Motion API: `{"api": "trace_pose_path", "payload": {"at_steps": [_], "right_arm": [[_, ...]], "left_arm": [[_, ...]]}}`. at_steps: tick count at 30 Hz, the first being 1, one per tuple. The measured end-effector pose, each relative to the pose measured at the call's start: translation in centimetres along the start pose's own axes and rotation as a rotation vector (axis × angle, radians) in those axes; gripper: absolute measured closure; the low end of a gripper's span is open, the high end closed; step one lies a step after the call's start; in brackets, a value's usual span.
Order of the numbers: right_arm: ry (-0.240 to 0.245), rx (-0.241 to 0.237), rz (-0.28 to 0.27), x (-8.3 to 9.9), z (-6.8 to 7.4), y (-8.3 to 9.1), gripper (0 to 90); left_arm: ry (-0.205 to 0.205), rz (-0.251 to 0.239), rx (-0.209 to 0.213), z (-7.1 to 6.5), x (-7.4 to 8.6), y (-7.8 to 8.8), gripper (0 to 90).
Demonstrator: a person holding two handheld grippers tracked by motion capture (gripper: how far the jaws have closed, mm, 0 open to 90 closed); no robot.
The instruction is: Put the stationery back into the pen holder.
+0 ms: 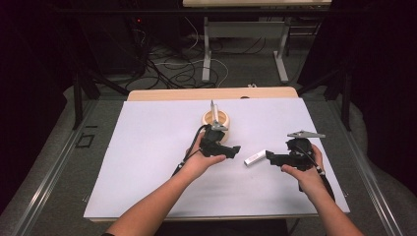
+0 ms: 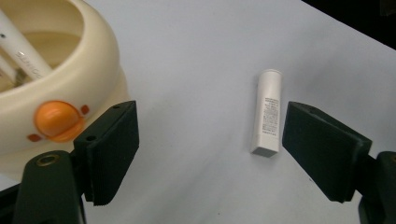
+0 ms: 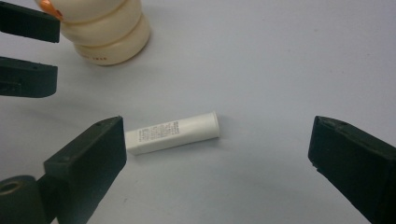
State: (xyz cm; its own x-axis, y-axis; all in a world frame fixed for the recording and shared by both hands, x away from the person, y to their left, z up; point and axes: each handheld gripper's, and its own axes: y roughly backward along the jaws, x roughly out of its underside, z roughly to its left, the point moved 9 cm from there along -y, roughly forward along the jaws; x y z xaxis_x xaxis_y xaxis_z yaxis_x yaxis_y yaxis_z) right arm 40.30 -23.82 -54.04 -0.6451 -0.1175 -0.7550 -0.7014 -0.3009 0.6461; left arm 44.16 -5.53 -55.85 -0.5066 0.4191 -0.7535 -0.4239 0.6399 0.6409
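White tube (image 3: 172, 132), flat on the table, fine print lengthwise

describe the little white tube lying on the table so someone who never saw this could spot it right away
Start at the white table and find the cream holder near its far middle. Nearer the person and to the right, between the left gripper and right gripper, lies the white tube. It is the one lying flat, with small print along its side, while another tube stands in the holder.
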Motion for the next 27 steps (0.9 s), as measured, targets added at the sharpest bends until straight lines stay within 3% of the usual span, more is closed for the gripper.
{"api": "trace_pose_path", "payload": {"at_steps": [7,13,18,27], "right_arm": [[-0.024,0.021,-0.01,0.3,-1.1,-0.3,6.4],[-0.042,0.03,-0.011,0.5,-1.6,-0.4,9.8],[-0.051,0.04,-0.014,0.5,-1.8,-0.3,12.8],[-0.057,0.047,-0.012,0.7,-2.0,-0.2,14.6]], "left_arm": [[-0.011,0.006,0.011,-0.9,0.1,-1.2,19.2],[-0.037,0.038,0.026,-1.7,0.2,-2.3,19.8],[-0.062,0.039,0.044,-2.3,0.0,-3.0,24.3],[-0.102,0.093,0.073,-3.4,0.5,-4.3,32.6]]}}
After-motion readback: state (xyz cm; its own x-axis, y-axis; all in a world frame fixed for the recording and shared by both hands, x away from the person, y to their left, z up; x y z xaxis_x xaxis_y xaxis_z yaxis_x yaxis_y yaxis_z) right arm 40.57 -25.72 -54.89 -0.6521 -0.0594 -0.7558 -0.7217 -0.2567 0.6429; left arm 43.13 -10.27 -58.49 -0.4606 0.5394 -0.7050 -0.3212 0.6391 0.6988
